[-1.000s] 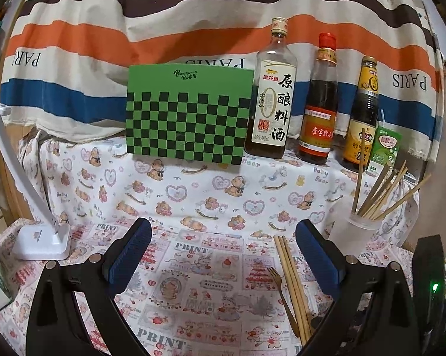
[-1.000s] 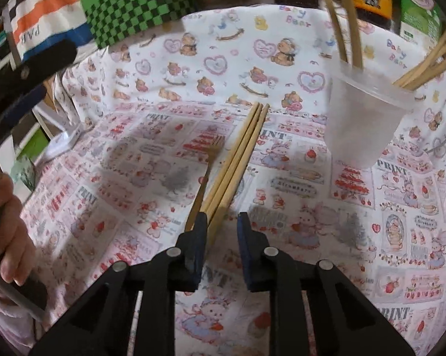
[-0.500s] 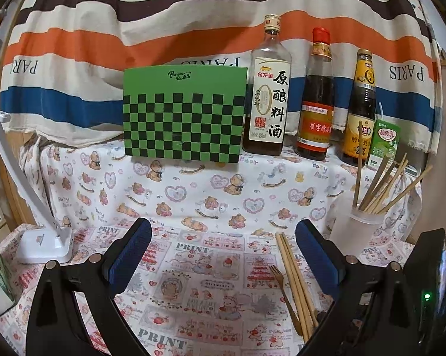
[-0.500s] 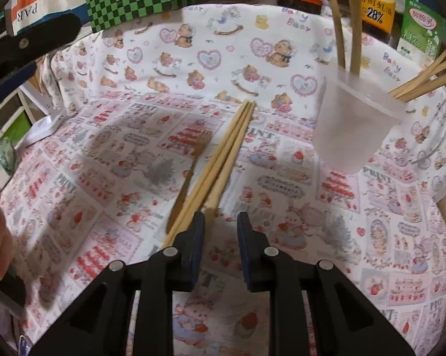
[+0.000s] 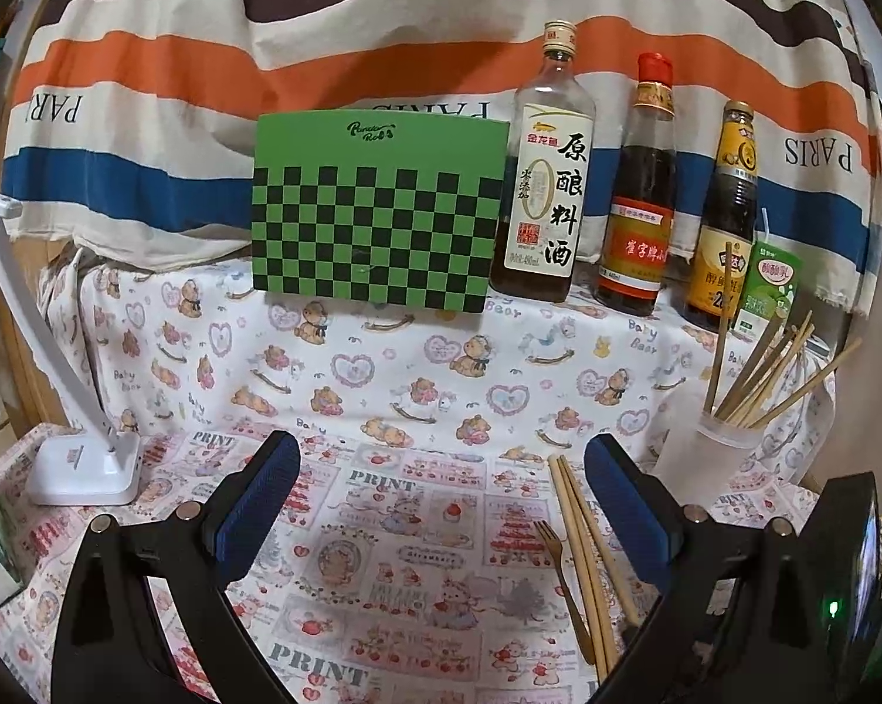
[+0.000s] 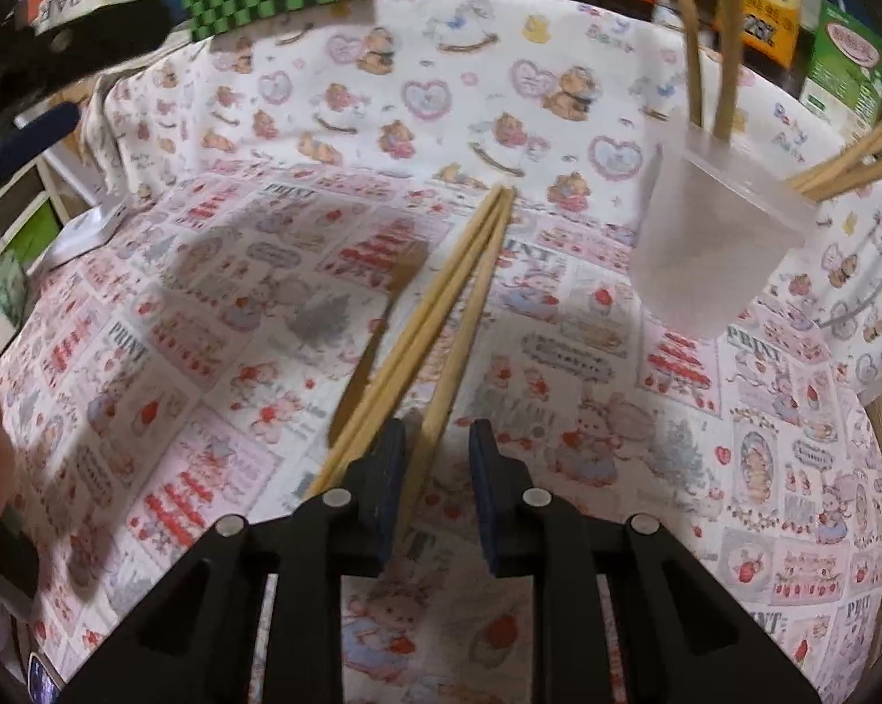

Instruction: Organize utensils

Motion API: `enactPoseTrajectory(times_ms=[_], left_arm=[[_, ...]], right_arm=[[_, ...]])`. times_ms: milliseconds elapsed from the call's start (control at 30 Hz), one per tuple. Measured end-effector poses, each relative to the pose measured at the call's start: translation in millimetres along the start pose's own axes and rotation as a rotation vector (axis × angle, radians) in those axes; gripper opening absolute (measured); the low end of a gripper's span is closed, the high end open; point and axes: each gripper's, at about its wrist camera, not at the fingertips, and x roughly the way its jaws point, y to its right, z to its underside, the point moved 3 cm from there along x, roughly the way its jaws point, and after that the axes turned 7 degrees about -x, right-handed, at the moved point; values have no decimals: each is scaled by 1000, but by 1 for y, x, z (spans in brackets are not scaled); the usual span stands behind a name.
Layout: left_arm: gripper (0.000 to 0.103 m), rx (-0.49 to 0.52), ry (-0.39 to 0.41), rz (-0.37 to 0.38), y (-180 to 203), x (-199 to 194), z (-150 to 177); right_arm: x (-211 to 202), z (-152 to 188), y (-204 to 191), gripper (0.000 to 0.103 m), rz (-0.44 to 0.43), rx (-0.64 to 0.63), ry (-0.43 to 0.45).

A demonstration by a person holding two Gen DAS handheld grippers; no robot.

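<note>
Three wooden chopsticks and a wooden fork lie on the printed cloth; they also show in the left wrist view, chopsticks and fork. A frosted plastic cup holds several chopsticks; it also shows in the left wrist view. My right gripper is open by a narrow gap, low over the near ends of the chopsticks; one chopstick runs between its pads. My left gripper is wide open and empty above the cloth.
A green checkered box, three sauce bottles and a green carton stand on the raised back ledge. A white lamp base sits at the left. A striped cloth hangs behind.
My right gripper has moved forward and down onto the near ends of the chopsticks, so one now lies between its pads. The left gripper has barely moved.
</note>
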Motion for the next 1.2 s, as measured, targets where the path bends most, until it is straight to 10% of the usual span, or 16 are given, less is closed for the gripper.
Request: enactPoseTrajectory(times_ms=[233, 467, 867, 1200], left_arm=[[97, 3, -19, 9, 1, 1, 0], [95, 9, -90, 25, 4, 11, 6], [19, 237, -373, 154, 56, 35, 54], [15, 225, -497, 197, 61, 49, 72]], right_arm=[[-12, -4, 15, 8, -48, 119, 57], [-76, -14, 27, 6, 37, 163, 397], [-105, -13, 46, 6, 99, 237, 548], [-139, -10, 51, 6, 187, 241, 696]])
